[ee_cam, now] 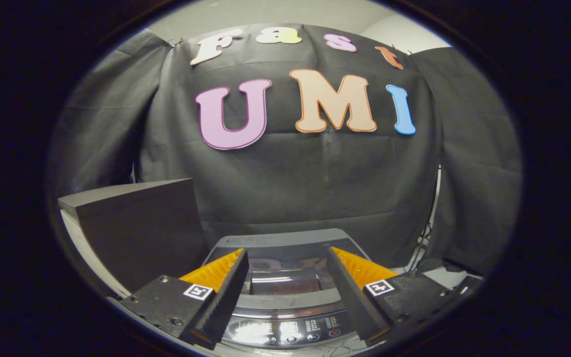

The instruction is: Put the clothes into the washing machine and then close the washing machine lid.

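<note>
1. Your gripper (285,277) sits at the bottom centre of the frame, its two fingers spread wide apart with nothing between them; it is released and grasps nothing.
2. Each finger carries a small square black-and-white marker tag (198,291) on its base, one at lower left and one at lower right.
3. Seen through the gap between the fingers, at lower centre, is the grey top-loading washing machine (285,243), viewed from above and in front.
4. Its dark glossy lid (285,277) lies flat over the opening, so it reads as closed; reflections on the glass hide what is under it, so you cannot tell whether clothes are inside.
5. Below the lid, at the very bottom of the frame and nearest your fingers, runs the machine's curved control panel (285,329) with a row of round buttons and small lit displays.
6. Left of the machine, at mid left, stands a dark grey block-shaped box (137,223) on a pale surface (87,253).
7. Behind everything, across the upper and middle frame, hangs the booth's black cloth wall (315,178).
</note>
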